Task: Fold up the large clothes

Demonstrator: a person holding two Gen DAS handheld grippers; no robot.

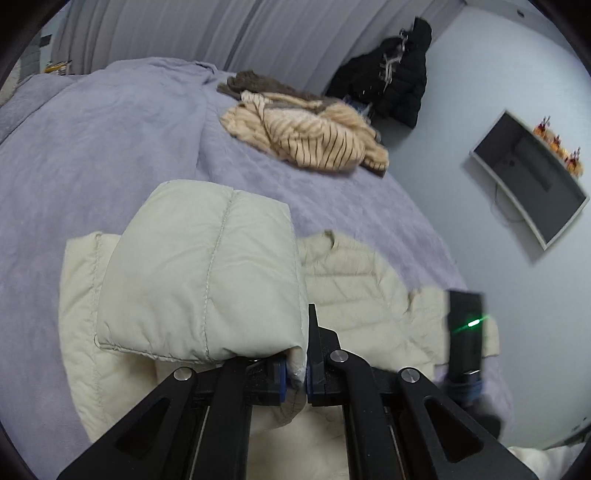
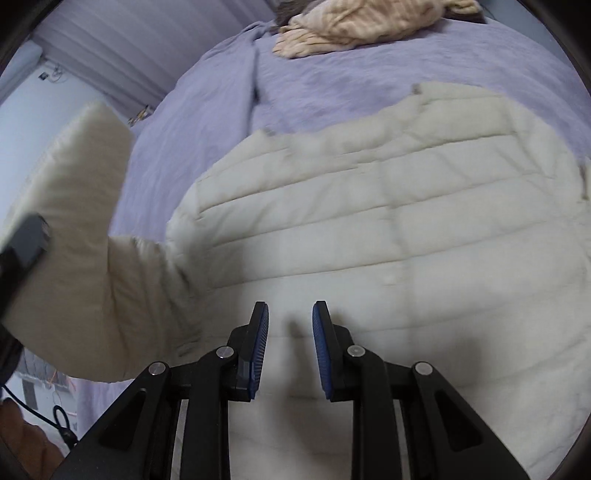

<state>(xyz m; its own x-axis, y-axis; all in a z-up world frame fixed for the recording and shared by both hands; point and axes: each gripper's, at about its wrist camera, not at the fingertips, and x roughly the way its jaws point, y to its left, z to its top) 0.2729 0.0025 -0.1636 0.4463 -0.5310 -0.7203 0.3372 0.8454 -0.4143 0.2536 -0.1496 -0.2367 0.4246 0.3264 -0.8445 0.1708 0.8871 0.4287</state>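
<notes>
The bed (image 1: 110,140) filled the room under a lavender quilted cover, grey curtains (image 1: 184,33) hung behind it, and a dark screen (image 1: 532,177) was fixed to the pale wall at the side. On that cover you had the cream puffer jacket (image 2: 369,221) spread flat, its stitched channels running across the body, which is probably why the bed was chosen: a broad soft surface that lets a big garment lie open for folding. Your left gripper (image 1: 295,373) had its jaws pinched together on the cuff end of the jacket's sleeve (image 1: 199,273), with the fabric caught between the blue pads, and the sleeve rose from the jacket and draped over the fingers. In the right wrist view the same sleeve stood lifted at the left, clear of the body. I judge you held it that way to carry it across the chest for the first fold. Your right gripper (image 2: 290,350) hung over the lower body of the jacket with its jaws narrowly apart and nothing between them; the cloth lay beneath and ahead of the pads, and whether they touched it I cannot tell. It seemed placed to steady the body while the sleeve came over. Farther up the bed a striped beige garment (image 1: 306,136) lay heaped on a brown one (image 1: 258,83), well apart from the jacket, and a black coat (image 1: 391,74) hung by the wall.
</notes>
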